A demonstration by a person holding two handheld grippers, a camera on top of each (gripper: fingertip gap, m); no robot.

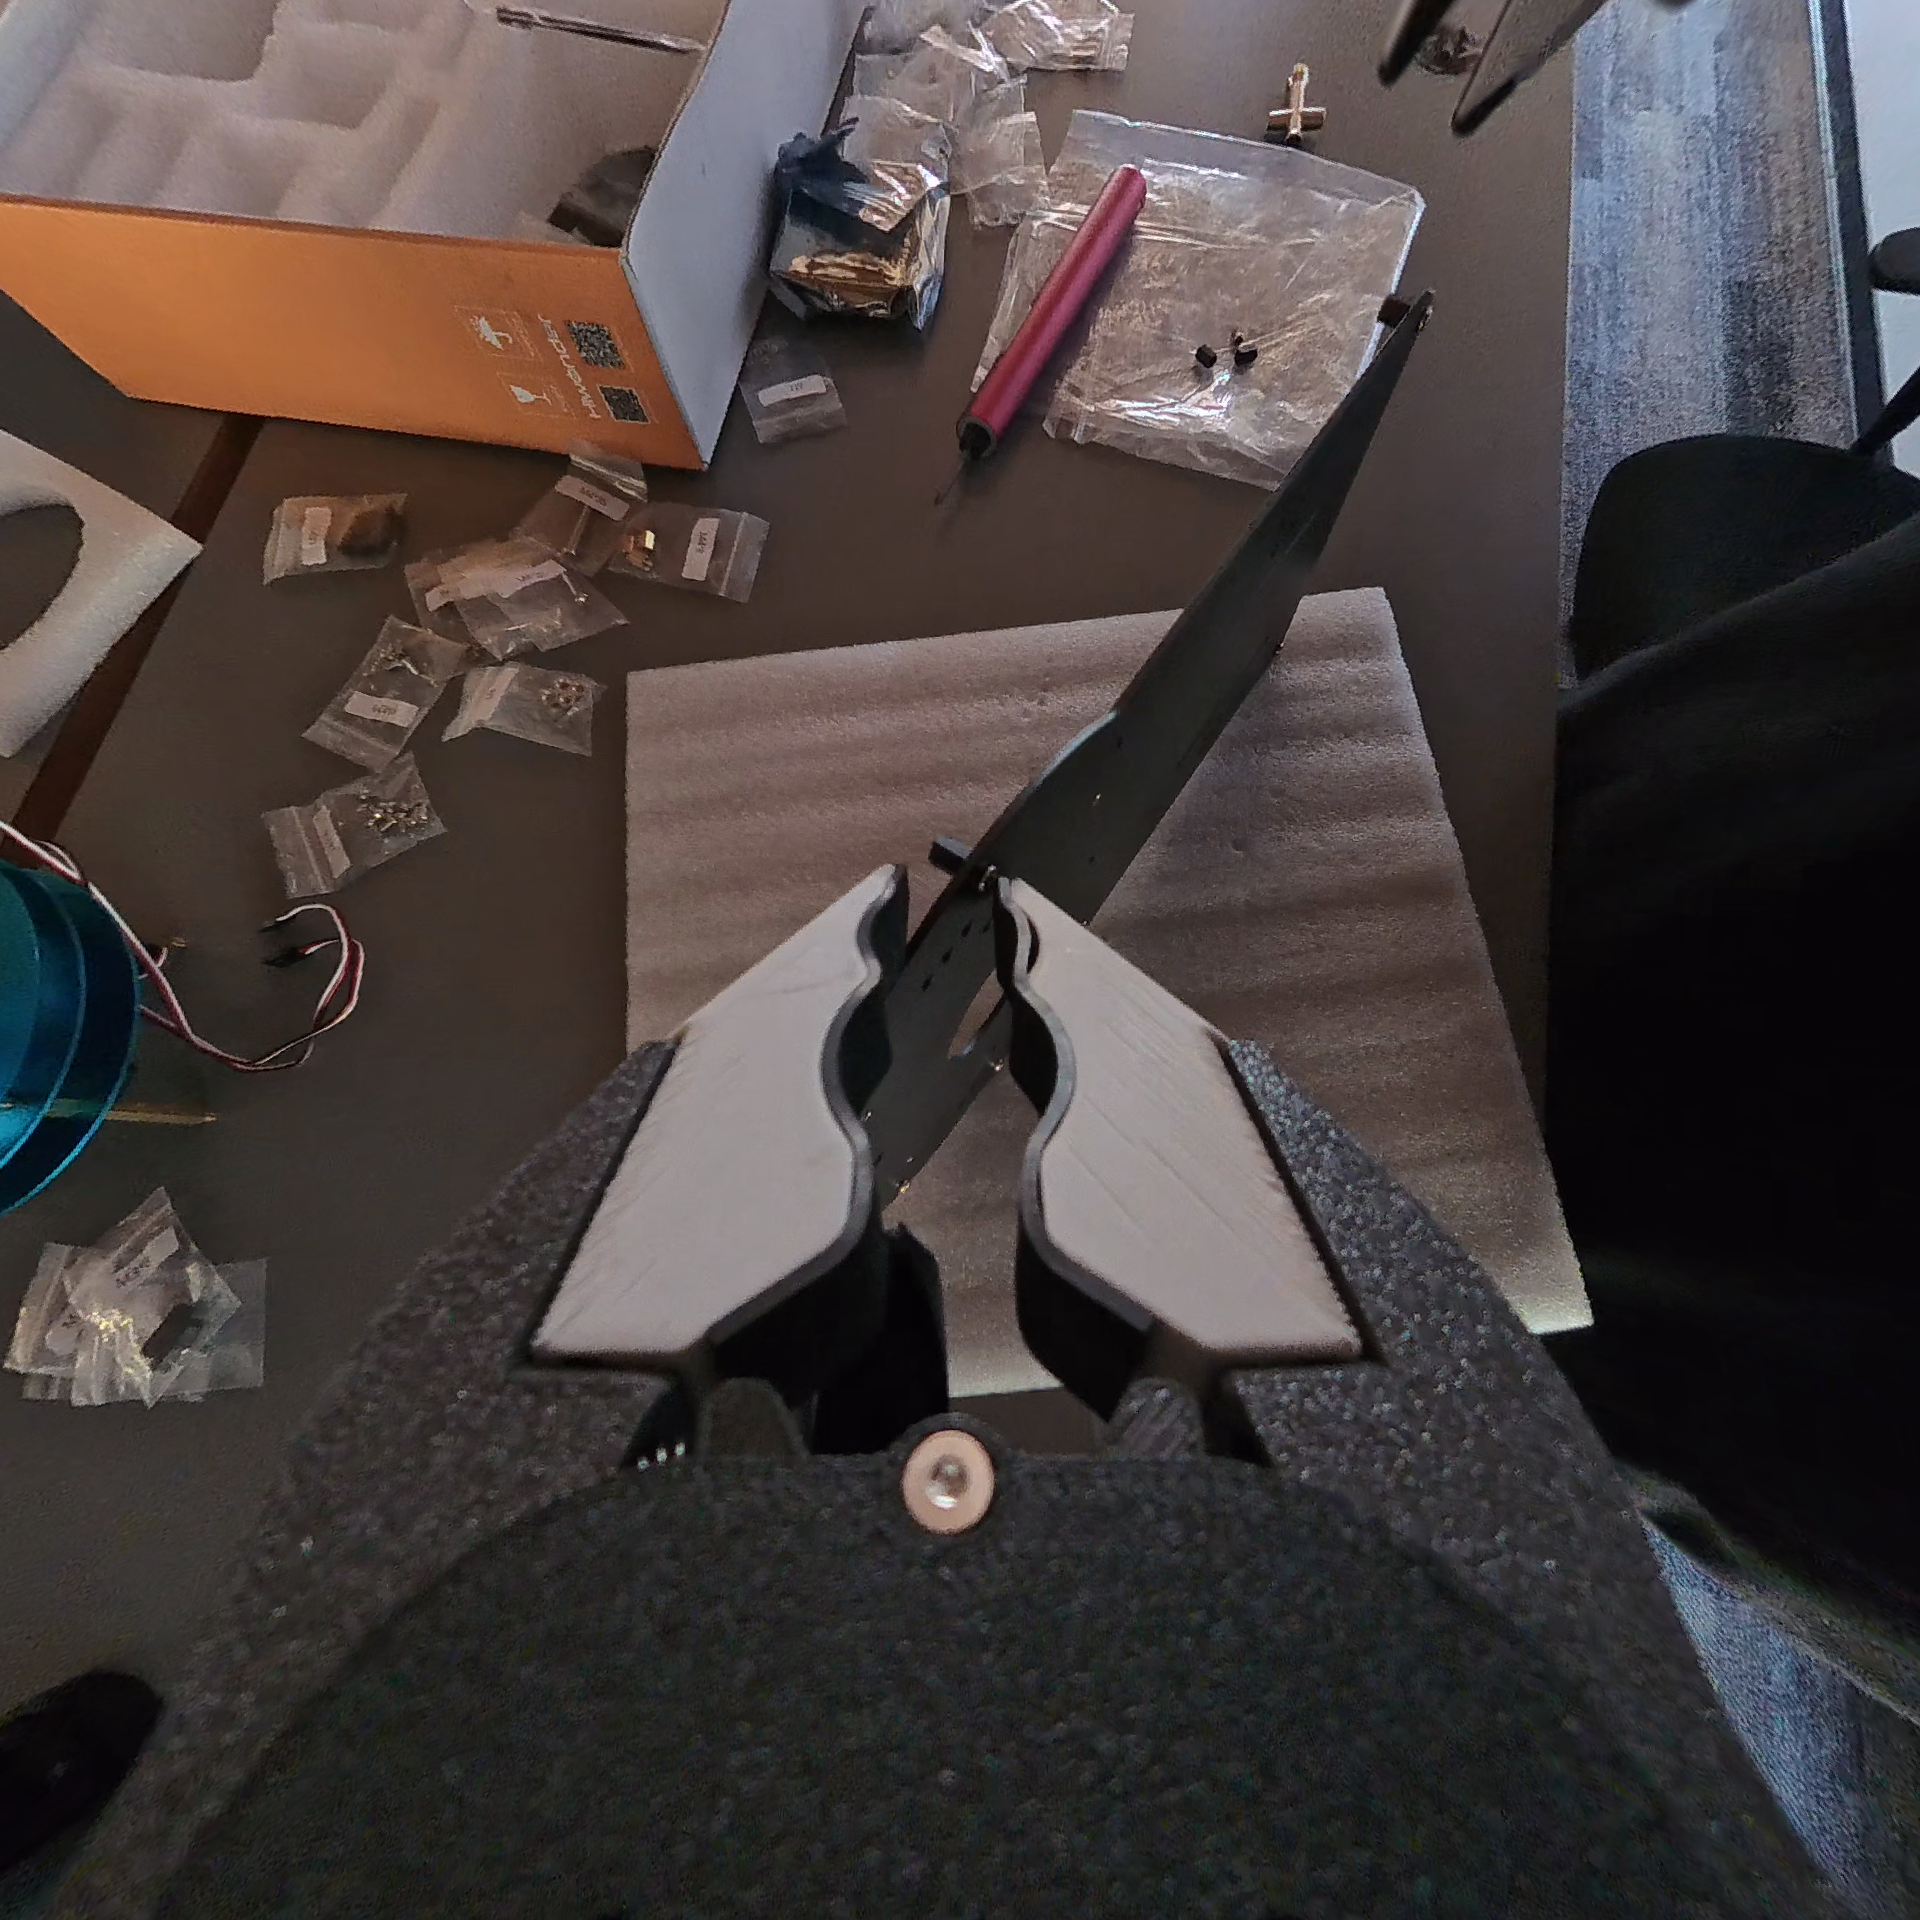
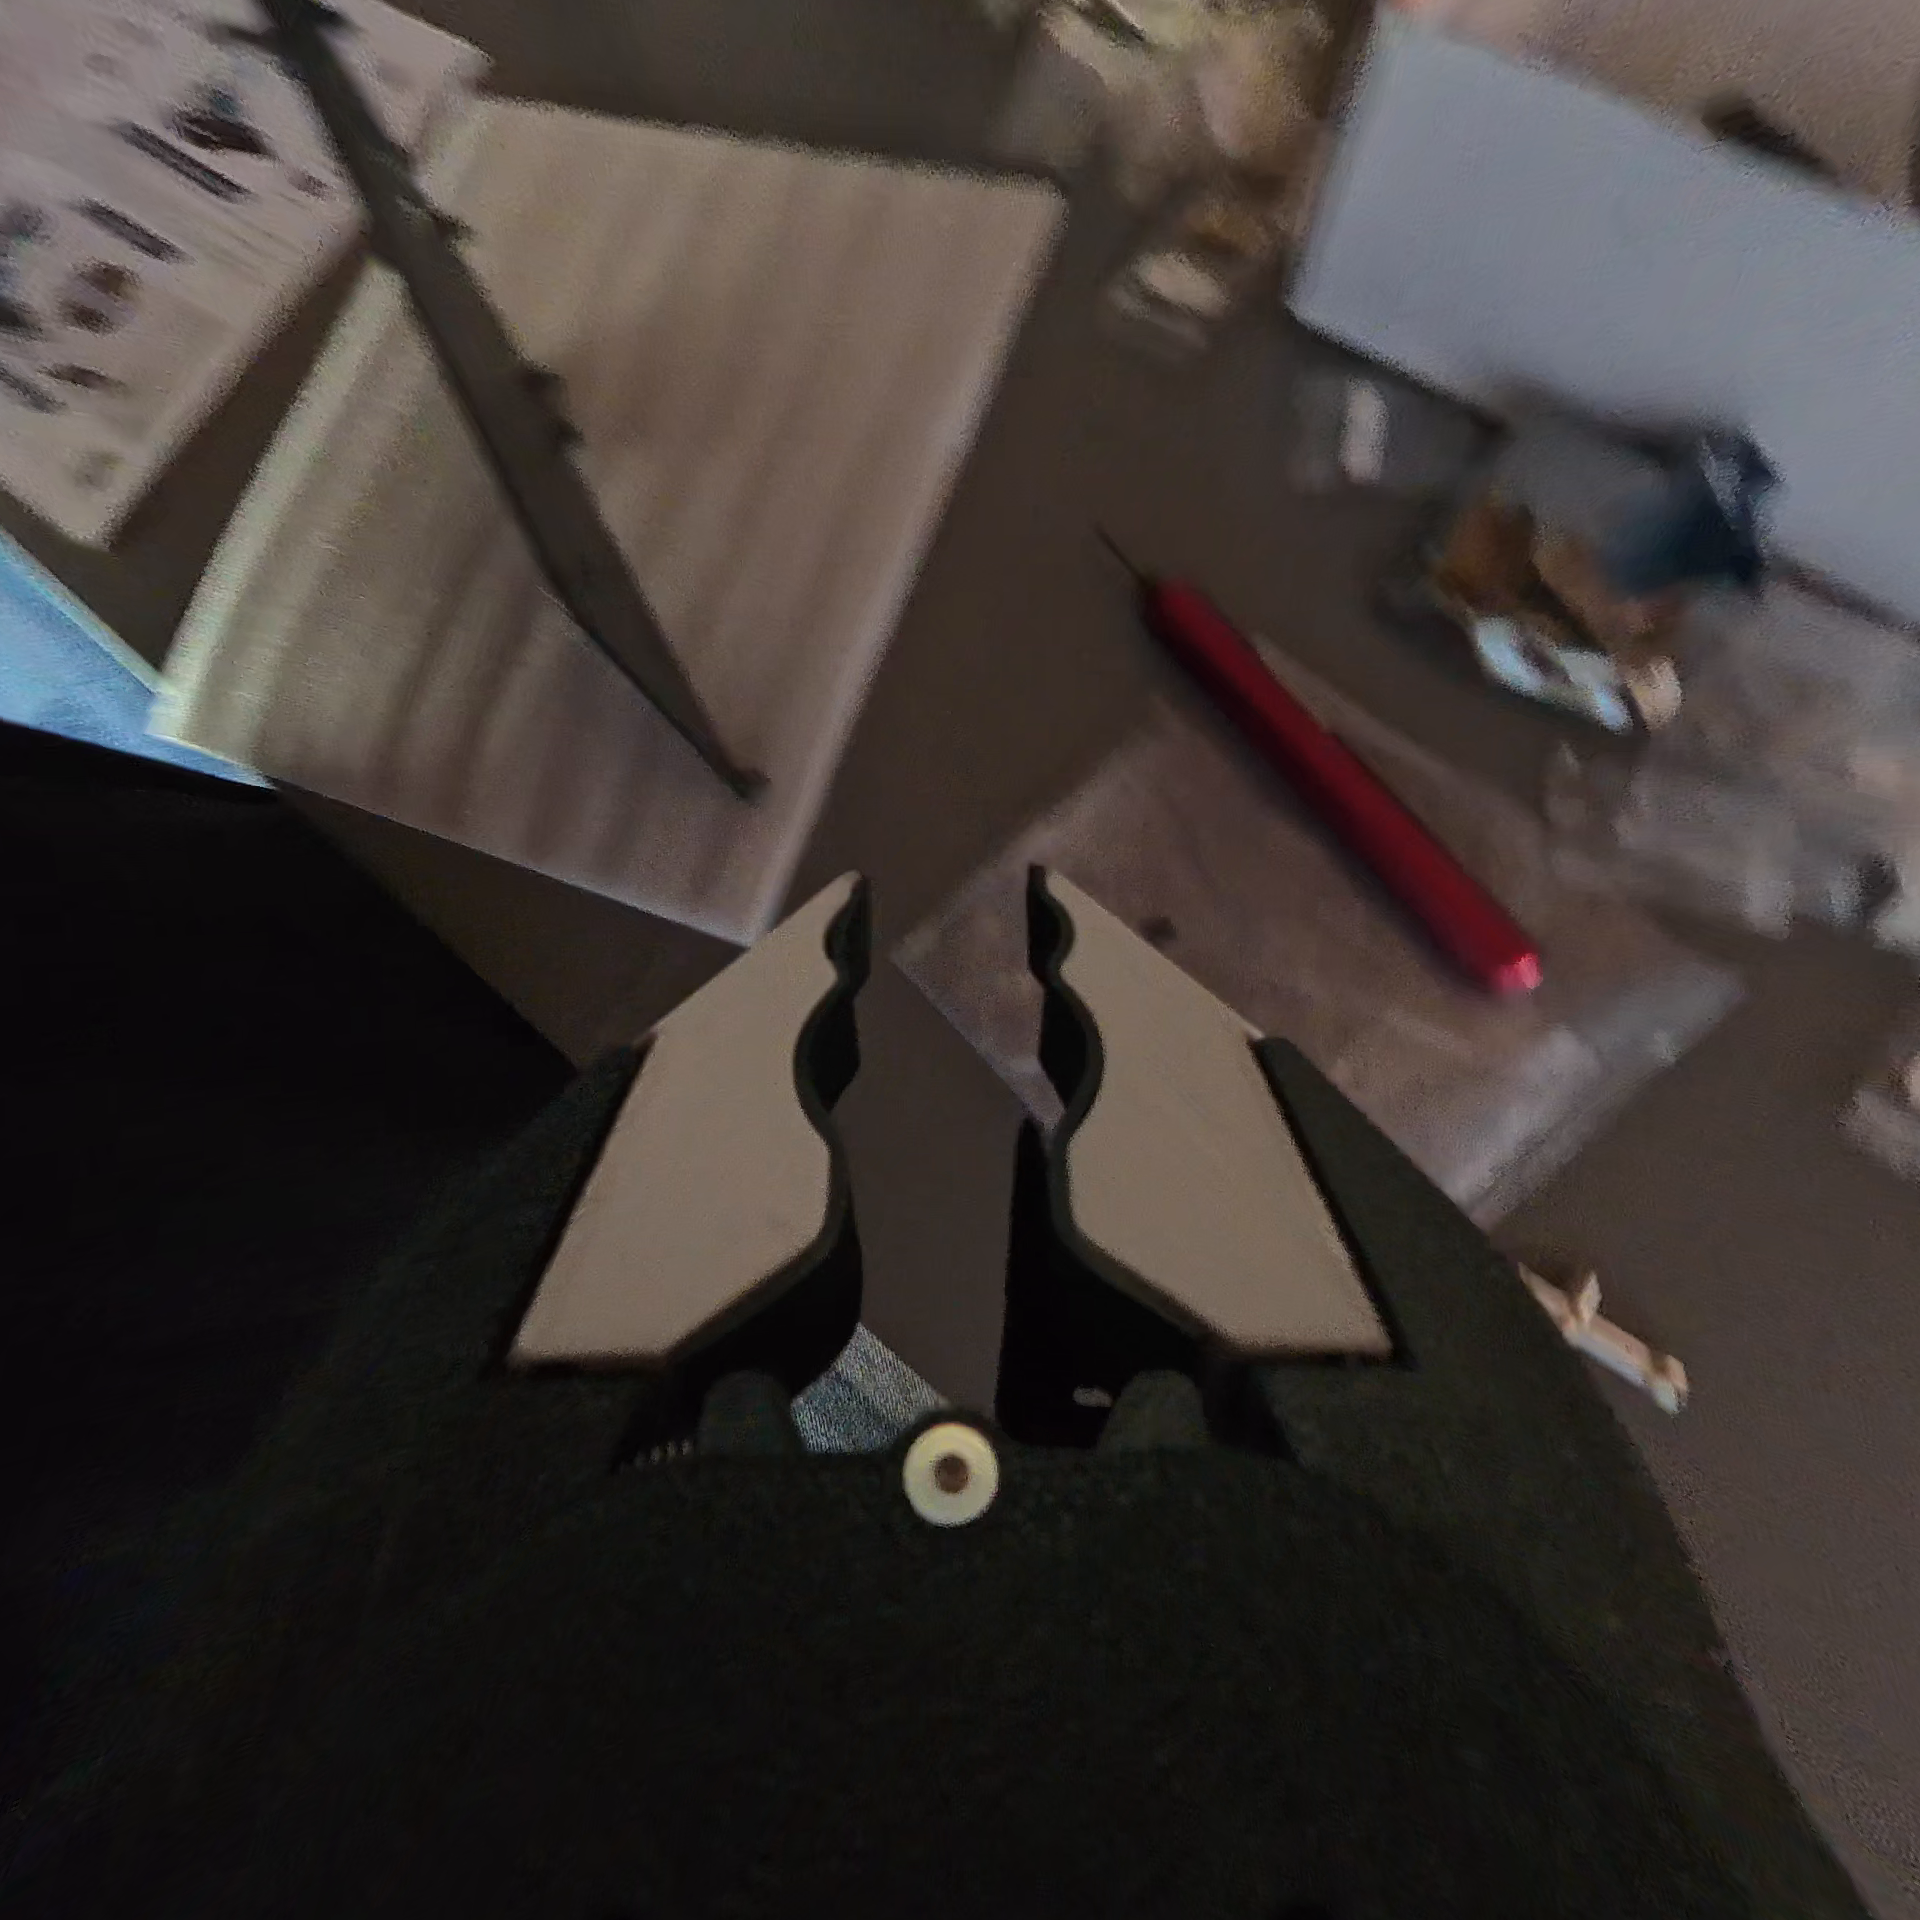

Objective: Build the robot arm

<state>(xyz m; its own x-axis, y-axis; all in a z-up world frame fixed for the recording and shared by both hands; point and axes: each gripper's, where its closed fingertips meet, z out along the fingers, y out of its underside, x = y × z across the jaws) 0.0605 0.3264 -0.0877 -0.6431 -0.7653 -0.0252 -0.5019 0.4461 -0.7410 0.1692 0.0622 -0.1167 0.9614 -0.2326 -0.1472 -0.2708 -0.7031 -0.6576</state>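
Observation:
My left gripper (image 1: 951, 888) is shut on a long black flat plate (image 1: 1226, 623) with small holes, holding it edge-up above a grey foam sheet (image 1: 831, 790). The plate slants up and to the right. In the blurred right wrist view the same plate (image 2: 499, 395) stands over the foam sheet (image 2: 790, 416). My right gripper (image 2: 945, 894) is open and empty, above the table between the foam sheet and a clear plastic bag (image 2: 1299, 1039). A red-handled screwdriver (image 2: 1340, 779) lies on that bag, to the right of the fingers. It also shows in the left wrist view (image 1: 1055, 301).
An orange box (image 1: 343, 312) with white foam inserts stands at the back left. Several small clear bags of hardware (image 1: 457, 644) lie scattered on the dark table. A blue metal cylinder with wires (image 1: 52, 1018) sits at the left. A black chair (image 1: 1745, 831) is at the right. The left gripper's tips are roughly 30 cm from the right gripper's. My left tips are about 35 cm from the red-handled screwdriver (image 2: 1340, 779), my right tips only 15 cm.

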